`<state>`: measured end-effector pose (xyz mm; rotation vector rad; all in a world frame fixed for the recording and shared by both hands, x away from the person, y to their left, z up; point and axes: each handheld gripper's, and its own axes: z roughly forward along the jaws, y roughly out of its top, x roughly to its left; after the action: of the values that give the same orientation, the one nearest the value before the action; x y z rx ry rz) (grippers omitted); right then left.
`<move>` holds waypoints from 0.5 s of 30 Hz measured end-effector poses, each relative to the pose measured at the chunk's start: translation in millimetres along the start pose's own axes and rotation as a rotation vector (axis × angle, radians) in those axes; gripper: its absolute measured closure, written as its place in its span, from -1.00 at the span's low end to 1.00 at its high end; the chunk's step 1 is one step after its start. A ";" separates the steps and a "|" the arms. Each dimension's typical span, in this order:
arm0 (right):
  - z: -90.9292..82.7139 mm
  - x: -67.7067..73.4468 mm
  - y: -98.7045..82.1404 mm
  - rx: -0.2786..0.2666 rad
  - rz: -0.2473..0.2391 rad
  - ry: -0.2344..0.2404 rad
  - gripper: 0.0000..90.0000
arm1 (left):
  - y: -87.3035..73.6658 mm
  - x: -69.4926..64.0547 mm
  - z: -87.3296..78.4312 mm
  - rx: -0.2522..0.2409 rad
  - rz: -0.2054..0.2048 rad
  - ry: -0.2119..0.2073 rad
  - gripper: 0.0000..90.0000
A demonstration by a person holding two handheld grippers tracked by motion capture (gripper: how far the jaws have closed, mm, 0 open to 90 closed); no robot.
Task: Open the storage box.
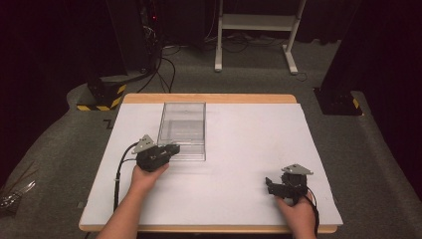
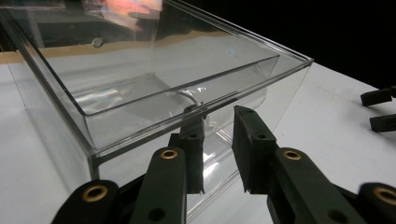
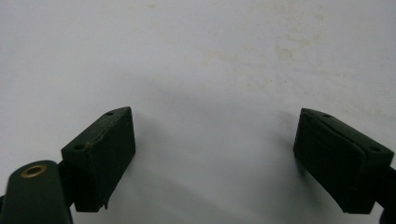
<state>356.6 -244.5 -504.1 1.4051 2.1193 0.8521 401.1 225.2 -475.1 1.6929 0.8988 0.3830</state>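
A clear, empty plastic box [image 1: 182, 130] without a lid stands on the white table top [image 1: 239, 149], left of centre. My left gripper [image 1: 173, 148] lies at the box's near left corner, pointing right. In the left gripper view its jaws stand a narrow gap apart at a wall of the box [image 2: 140, 93]; the left jaw's tip touches the rim, and nothing is clamped between the fingertips [image 2: 215, 116]. My right gripper [image 1: 270, 185] rests near the table's front right, held by a hand, pointing left. Its jaws are wide apart over bare white surface [image 3: 215, 158].
The right gripper's jaw tips [image 2: 379, 109] show at the far right of the left gripper view. A wooden table edge [image 1: 209, 98] runs along the back. Beyond it are grey carpet, a white desk frame [image 1: 256, 30], cables and dark stands with yellow-black bases [image 1: 102, 97].
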 end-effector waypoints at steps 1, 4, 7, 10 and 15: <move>0.0 0.0 0.0 0.000 0.000 0.000 -0.71 | 0.0 0.0 0.0 0.000 0.000 0.000 0.66; 0.0 -0.1 0.0 -0.001 -0.003 0.000 -0.71 | -0.8 1.4 -1.9 -0.005 -0.004 -0.005 0.69; 0.0 0.1 -0.1 -0.002 -0.002 0.001 -0.71 | -2.6 1.7 -3.6 -0.012 -0.001 -0.010 0.72; -0.1 0.1 -0.1 -0.002 -0.002 0.001 -0.71 | -3.6 1.7 -4.8 -0.015 0.000 -0.014 0.74; -0.2 0.3 -0.1 -0.003 -0.001 0.002 -0.70 | -6.0 0.6 -9.7 -0.017 0.010 -0.025 0.77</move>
<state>356.3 -244.3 -504.1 1.4023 2.1193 0.8556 393.0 232.7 -477.7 1.6839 0.8668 0.3743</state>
